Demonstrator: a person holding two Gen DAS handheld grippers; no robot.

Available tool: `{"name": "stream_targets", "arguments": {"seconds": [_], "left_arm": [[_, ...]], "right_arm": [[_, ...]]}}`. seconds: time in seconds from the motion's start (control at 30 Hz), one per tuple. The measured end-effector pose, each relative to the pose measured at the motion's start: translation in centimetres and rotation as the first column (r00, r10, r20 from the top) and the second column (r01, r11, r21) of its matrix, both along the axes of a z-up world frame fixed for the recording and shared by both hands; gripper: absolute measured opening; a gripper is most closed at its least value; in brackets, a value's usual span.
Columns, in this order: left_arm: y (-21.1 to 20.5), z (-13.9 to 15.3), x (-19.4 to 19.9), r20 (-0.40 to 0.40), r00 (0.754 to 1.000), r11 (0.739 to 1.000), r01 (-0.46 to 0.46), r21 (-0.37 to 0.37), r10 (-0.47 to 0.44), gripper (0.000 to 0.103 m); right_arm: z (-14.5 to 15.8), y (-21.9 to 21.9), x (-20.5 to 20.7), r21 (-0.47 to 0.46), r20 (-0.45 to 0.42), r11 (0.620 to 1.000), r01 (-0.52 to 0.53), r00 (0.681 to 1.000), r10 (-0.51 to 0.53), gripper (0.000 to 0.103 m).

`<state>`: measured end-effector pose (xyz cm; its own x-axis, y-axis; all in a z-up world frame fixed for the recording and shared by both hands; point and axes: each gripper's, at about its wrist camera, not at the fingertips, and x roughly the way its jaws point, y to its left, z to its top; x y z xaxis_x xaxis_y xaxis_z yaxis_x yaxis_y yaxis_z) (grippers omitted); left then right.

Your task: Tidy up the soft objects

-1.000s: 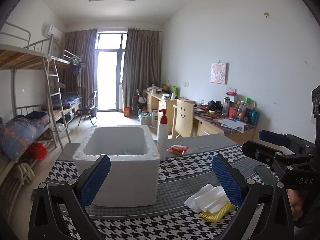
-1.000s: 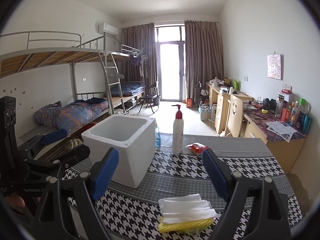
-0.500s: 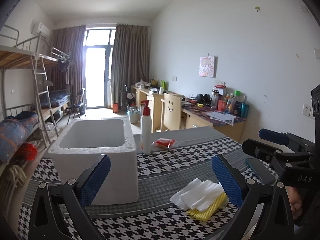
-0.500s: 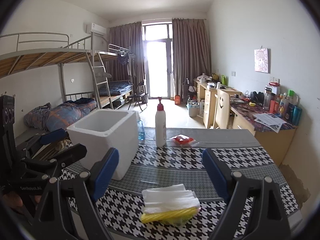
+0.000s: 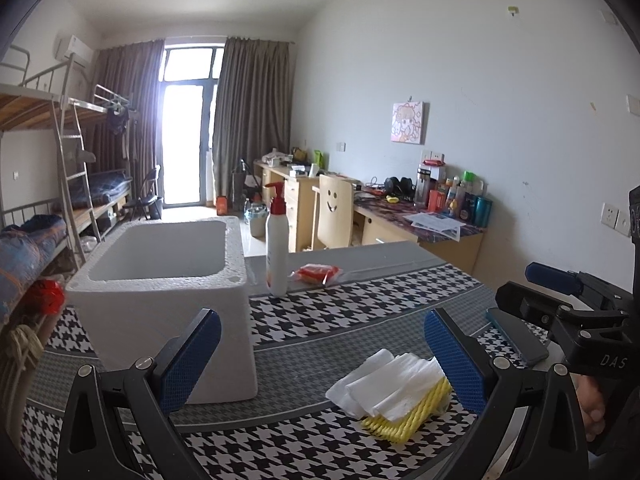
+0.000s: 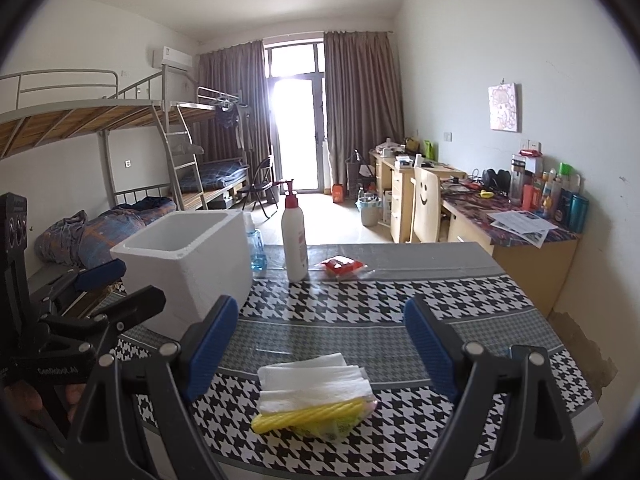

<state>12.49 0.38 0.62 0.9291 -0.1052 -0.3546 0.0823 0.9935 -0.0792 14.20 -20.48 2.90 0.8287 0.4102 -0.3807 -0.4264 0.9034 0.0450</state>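
Observation:
A stack of white folded cloths (image 5: 390, 386) lies on a yellow sponge (image 5: 412, 410) near the table's front edge; the cloths (image 6: 314, 384) and sponge (image 6: 308, 416) also show in the right wrist view. A white foam box (image 5: 168, 292) stands open to the left, also in the right wrist view (image 6: 188, 256). My left gripper (image 5: 320, 354) is open and empty, hovering in front of the box and the stack. My right gripper (image 6: 320, 344) is open and empty, just above and behind the stack.
A white pump bottle with a red top (image 5: 277, 240) and a red packet (image 5: 318, 273) stand at the table's far side. A dark phone (image 5: 516, 338) lies at the right. The houndstooth tablecloth (image 6: 380, 304) covers the table. A blue-liquid bottle (image 6: 256, 248) is behind the box.
Both gripper views have swung right, so the box and stack have shifted left in the frames. Both grippers stay open.

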Motion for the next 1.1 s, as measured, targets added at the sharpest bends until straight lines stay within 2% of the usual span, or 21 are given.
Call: {"name": "stream_targets", "arguments": {"seconds": [0.2,0.6,1.1], "left_arm": [[-0.8,-0.4,0.6,-0.023,0.999,0.999,0.023,0.024,-0.023,0.102],[-1.2,-1.9,2.0,-0.068,0.996,0.998,0.059,0.01,-0.058,0.102],[-2.9,-4.2,4.0,-0.172,0.977,0.992,0.128,0.006,-0.126,0.102]], "right_arm": [[-0.7,-0.3,0.2,-0.017,-0.009,1.0,0.013,1.0,-0.013,0.088],[-2.4,-1.6,1.3,-0.012,-0.062,0.999,0.046,0.997,-0.046,0.088],[-4.6,-2.1,2.0,-0.04,-0.113,0.997,0.059,0.992,-0.063,0.088]]}}
